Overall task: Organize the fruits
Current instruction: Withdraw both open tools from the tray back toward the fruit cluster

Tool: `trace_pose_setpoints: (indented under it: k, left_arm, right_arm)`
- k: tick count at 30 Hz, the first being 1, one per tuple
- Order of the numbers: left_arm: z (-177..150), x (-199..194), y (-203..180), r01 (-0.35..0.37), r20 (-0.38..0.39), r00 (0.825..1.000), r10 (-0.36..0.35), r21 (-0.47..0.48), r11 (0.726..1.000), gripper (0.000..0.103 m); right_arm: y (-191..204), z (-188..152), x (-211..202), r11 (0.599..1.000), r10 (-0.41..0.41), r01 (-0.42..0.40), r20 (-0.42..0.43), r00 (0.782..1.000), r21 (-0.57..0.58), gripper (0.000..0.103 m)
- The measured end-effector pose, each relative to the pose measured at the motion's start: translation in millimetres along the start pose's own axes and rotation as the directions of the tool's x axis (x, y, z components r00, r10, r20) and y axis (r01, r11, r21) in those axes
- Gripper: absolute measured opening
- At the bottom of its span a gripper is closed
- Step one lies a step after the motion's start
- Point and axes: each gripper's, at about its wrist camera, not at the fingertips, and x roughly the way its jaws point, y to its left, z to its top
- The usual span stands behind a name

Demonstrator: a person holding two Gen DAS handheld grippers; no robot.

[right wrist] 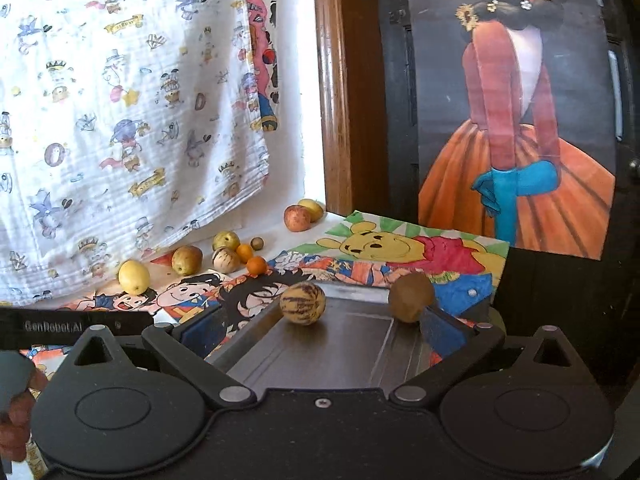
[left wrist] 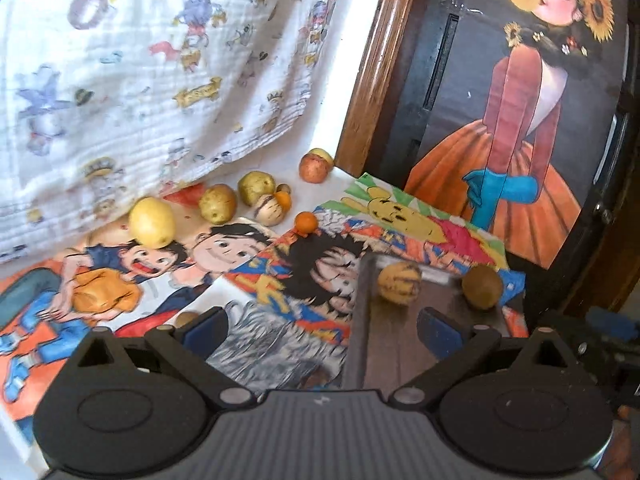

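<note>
- My left gripper [left wrist: 322,330] has its jaws spread wide, nothing between the blue pads; it sits over the cartoon-printed table cover [left wrist: 280,280], just left of the metal tray [left wrist: 400,360].
- My right gripper [right wrist: 320,330] is likewise fully spread and empty, sitting low over the tray's near end [right wrist: 320,352].
- On the tray, far end: one striped yellow fruit [right wrist: 302,304] on the left, one brown fruit [right wrist: 411,297] at the right corner, apart from each other. The brown one lies just beside my right gripper's right pad; I cannot tell whether they touch.
- Remaining fruits lie loose on the table near the hanging printed cloth [right wrist: 120,120]: a large yellow fruit [right wrist: 134,277], two yellow-green ones [right wrist: 187,260] [right wrist: 226,241], a second striped fruit [right wrist: 226,259], two small orange ones [right wrist: 256,265] [right wrist: 244,252], a small brown round one [right wrist: 257,243].
- A reddish apple [right wrist: 297,219] with a yellow fruit [right wrist: 312,209] behind it sits in the back corner by the wooden frame [right wrist: 332,80].
- A hand [right wrist: 16,420] shows at the lower left edge of the right view.
</note>
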Motion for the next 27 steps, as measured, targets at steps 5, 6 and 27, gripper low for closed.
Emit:
trace_pose_setpoints:
  k: [5,6,27]
  left_arm:
    - [-23.1,-19.5,4.7,-0.029,0.012,1.0,0.029,0.011,1.0,0.103]
    - [-27.5,-23.1,7.8,-0.035,0.02,0.999,0.035,0.0,0.999,0.103]
    - [-68.0,-56.6,52.9,-0.174,0.004,0.985,0.174,0.03,0.984,0.103]
  right_arm:
    - [8.6,-14.6,-18.3,0.999,-0.048,0.049,-0.008,0.999,0.015,0.103]
    - [9.9,-18.0,-21.2,0.998,-0.066,0.066,-0.013,0.998,0.018,0.103]
    - [44.6,-66.1,-34.8,0.997,0.031,-0.016,-0.199,0.98,0.076,0.103]
